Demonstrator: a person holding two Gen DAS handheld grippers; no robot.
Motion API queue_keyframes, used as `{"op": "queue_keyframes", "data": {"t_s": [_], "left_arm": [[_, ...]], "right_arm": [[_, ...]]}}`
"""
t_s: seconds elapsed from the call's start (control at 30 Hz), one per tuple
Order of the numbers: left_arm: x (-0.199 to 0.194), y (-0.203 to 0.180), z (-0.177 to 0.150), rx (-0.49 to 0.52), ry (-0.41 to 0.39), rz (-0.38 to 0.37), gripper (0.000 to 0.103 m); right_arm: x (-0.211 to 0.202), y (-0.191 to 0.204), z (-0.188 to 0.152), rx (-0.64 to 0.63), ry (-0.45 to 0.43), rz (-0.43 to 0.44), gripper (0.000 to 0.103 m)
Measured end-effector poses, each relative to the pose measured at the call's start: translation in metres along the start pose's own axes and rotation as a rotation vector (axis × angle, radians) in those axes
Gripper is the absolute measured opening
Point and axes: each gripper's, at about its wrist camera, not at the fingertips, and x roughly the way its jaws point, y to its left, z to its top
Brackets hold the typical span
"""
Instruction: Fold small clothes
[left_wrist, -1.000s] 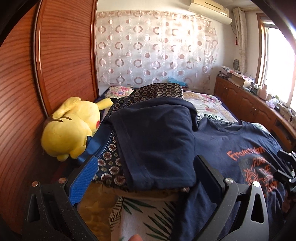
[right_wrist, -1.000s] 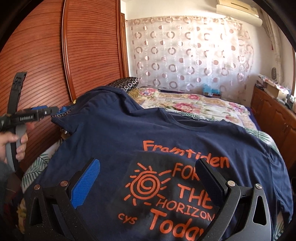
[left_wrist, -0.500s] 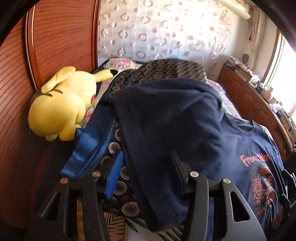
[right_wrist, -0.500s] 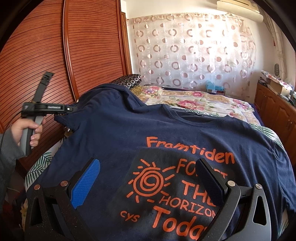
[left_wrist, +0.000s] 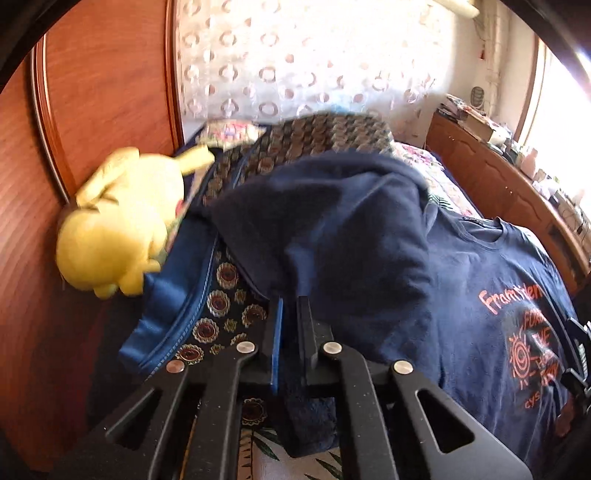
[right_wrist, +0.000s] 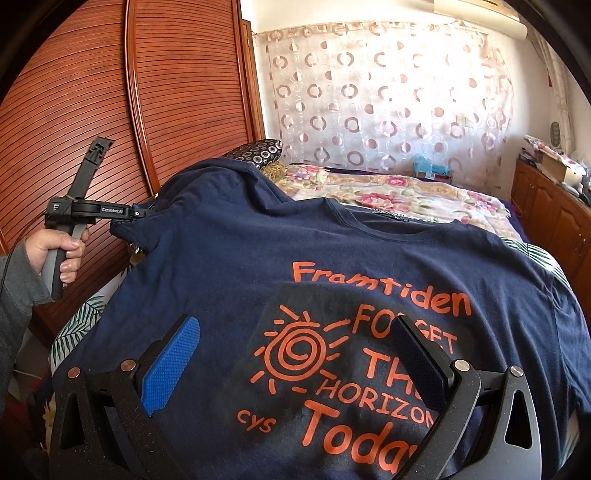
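Here the left tool was pinching the navy T-shirt's sleeve at the bed's wardrobe side, the shirt body extending rightward beneath the spread, empty right tool.

Bright window glare, blurred, fisheye-warped

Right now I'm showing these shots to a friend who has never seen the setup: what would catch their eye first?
Probably the navy T-shirt with its orange sun print, spread across the bed. Next the yellow plush toy against the wooden wardrobe at the bed's left side. Then the left gripper pinching the shirt's sleeve.
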Motion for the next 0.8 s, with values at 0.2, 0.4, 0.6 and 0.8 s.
{"op": "queue_keyframes", "data": {"t_s": [0.2, 0.4, 0.6, 0.8], "left_arm": [[-0.035, -0.021, 0.013, 0.049, -0.107, -0.017, 0.001], [-0.058, -0.065, 0.027, 0.119, -0.162, -0.099, 0.000], [-0.067, -0.077, 0.034, 0.149, -0.179, -0.069, 0.009], [-0.043, -0.038, 0.024, 0.111, -0.099, 0.020, 0.051]], "right_arm": [[-0.006, -0.007, -0.001, 0.018, -0.009, -0.011, 0.103], [-0.018, -0.022, -0.001, 0.052, -0.028, -0.034, 0.103], [-0.025, -0.032, -0.003, 0.074, -0.030, -0.051, 0.103], [-0.021, -0.026, -0.005, 0.083, -0.025, -0.041, 0.103]]}}
